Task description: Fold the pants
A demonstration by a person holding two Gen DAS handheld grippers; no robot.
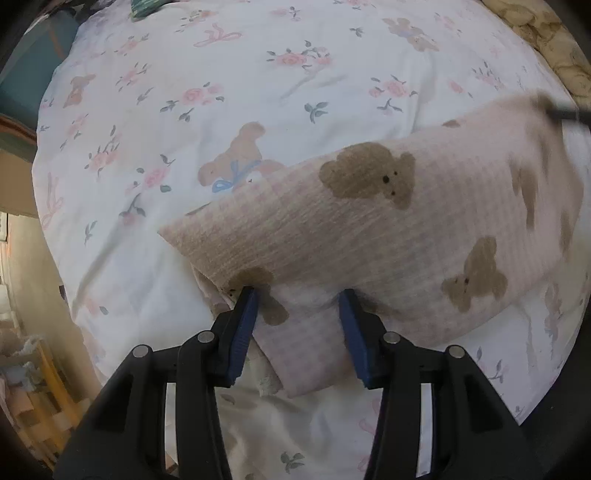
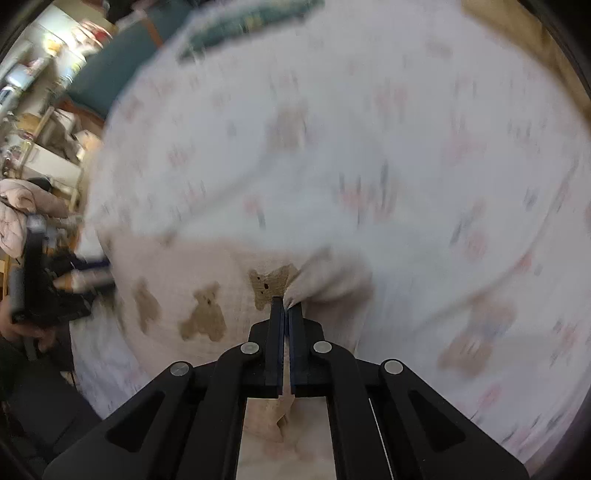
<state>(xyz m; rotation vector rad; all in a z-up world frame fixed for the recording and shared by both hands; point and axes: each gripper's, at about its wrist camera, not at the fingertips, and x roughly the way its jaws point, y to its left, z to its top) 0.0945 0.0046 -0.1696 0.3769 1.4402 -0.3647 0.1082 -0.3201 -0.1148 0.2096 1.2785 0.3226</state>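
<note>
The left hand-held gripper (image 1: 297, 295) points down with jaws apart, straddling the pants (image 1: 388, 229) on the bed (image 1: 184, 74) just ahead of it. The right hand-held gripper (image 2: 286, 302) is clenched on a fold of the pants.

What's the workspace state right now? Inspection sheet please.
Surface: bed sheet, white with flower and bear print, wrinkled.
Job's things: pink checked pants with brown bears, partly folded, top layer lifted.
Clutter: green patterned cloth at the far edge.
Grippers: left hand-held gripper open, jaws astride a pants fold; right hand-held gripper shut on a pants edge.
Cables: nothing seen.
Surroundings: shelves and a puffy pink jacket beside the bed; right view blurred.
</note>
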